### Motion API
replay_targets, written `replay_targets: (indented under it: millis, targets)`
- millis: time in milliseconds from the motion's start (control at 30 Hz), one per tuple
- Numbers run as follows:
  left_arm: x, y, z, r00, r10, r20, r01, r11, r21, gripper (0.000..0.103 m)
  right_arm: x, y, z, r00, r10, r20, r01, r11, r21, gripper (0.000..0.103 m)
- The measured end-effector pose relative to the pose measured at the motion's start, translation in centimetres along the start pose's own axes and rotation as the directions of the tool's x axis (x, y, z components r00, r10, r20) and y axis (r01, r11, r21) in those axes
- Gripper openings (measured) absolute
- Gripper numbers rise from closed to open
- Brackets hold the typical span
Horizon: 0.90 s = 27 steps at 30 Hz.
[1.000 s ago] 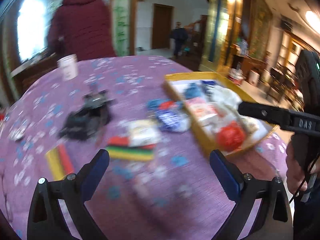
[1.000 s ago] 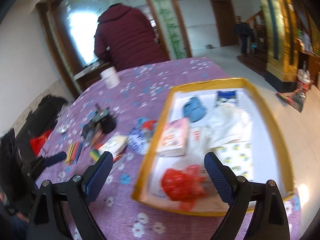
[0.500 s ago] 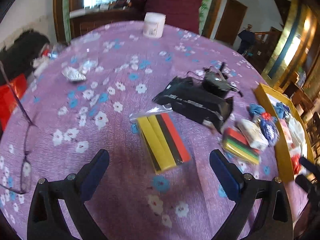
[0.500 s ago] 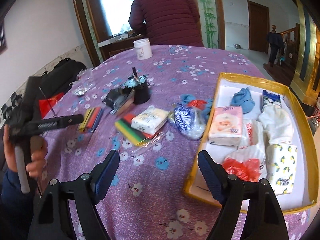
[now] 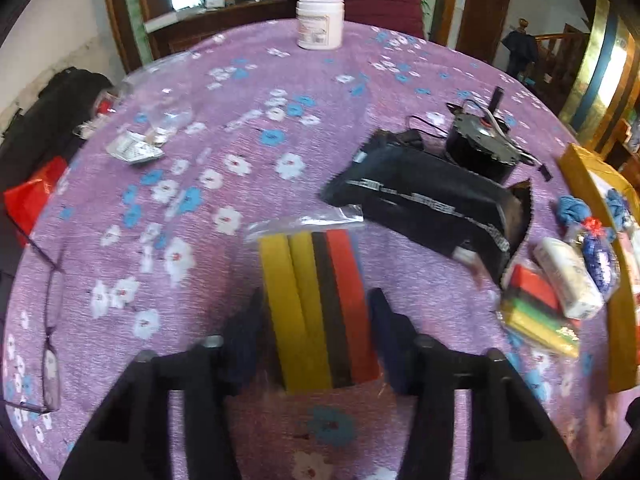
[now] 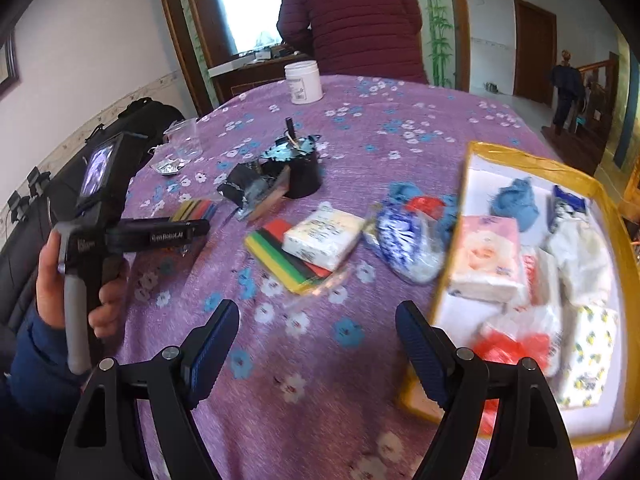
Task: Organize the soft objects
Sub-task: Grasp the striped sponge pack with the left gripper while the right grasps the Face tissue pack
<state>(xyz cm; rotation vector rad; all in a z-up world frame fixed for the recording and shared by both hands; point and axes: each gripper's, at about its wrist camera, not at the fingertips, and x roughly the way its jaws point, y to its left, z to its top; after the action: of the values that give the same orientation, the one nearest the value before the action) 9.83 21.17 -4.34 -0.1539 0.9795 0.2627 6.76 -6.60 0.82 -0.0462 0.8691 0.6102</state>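
The left gripper [image 5: 316, 320] straddles the sponge pack [image 5: 316, 308] at 6 o'clock, fingers apart and blurred, so contact is unclear. A second pack [image 6: 288, 256], tissues [image 6: 322, 236] and a bag [image 6: 404, 244] lie outside the tray [image 6: 532, 164] at 3 o'clock, roughly half filled. The right gripper [image 6: 316, 344] hovers open and empty.

A woven purple cloth with printed flowers [image 5: 248, 128] is covering the desk, looking matt and slightly rough. The striped sponge pack [image 5: 320, 308] is sitting in clear, shiny plastic film that is catching the light at its twelve o'clock end. The black pouch [image 5: 432, 204] at two o'clock is looking like glossy foil. The white jar [image 5: 320, 22] is showing smooth plastic. The yellow tray [image 6: 520, 162] is gleaming like glossy taped card.
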Motion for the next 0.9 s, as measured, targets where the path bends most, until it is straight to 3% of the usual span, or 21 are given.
replay_targets:
  millis: [100, 267, 500, 567, 600, 633, 900]
  targets:
    - [-0.2, 0.8, -0.2, 0.999, -0.039, 0.016, 0.04, 0.999, -0.026, 0.046, 1.8, -0.4, 1.8, 0.999, 0.012, -0.034, -0.009, 0.997, 0.079, 0.084]
    - [-0.3, 1.8, 0.0, 0.995, -0.097, 0.029, 0.099, 0.993, -0.064, 0.046, 5.2, -1.3, 4.3, 0.996, -0.027, -0.089, 0.043, 0.982, 0.185, 0.084]
    - [-0.8, 1.4, 0.0, 0.991, -0.122, 0.056, 0.124, 0.991, -0.047, 0.046, 9.4, -1.2, 5.5, 0.98, -0.086, -0.181, 0.12, 0.976, 0.183, 0.084]
    - [-1.0, 1.4, -0.1, 0.99, -0.127, 0.062, 0.129, 0.991, -0.044, 0.046, 10.1, -1.4, 5.0, 0.977, -0.074, -0.201, 0.114, 0.975, 0.192, 0.061]
    - [-1.1, 1.4, -0.1, 0.989, -0.13, 0.065, 0.133, 0.99, -0.043, 0.046, 9.7, -1.4, 4.8, 0.98, -0.074, -0.186, 0.111, 0.975, 0.194, 0.059]
    - [-1.2, 1.4, -0.1, 0.989, -0.133, 0.068, 0.136, 0.99, -0.043, 0.046, 9.3, -1.4, 4.6, 0.981, -0.075, -0.178, 0.11, 0.976, 0.19, 0.048]
    - [-2.0, 1.0, -0.3, 0.982, -0.157, 0.1, 0.16, 0.987, -0.021, 0.046, 4.5, -0.3, 1.6, 0.998, -0.027, -0.06, 0.035, 0.99, 0.133, 0.047]
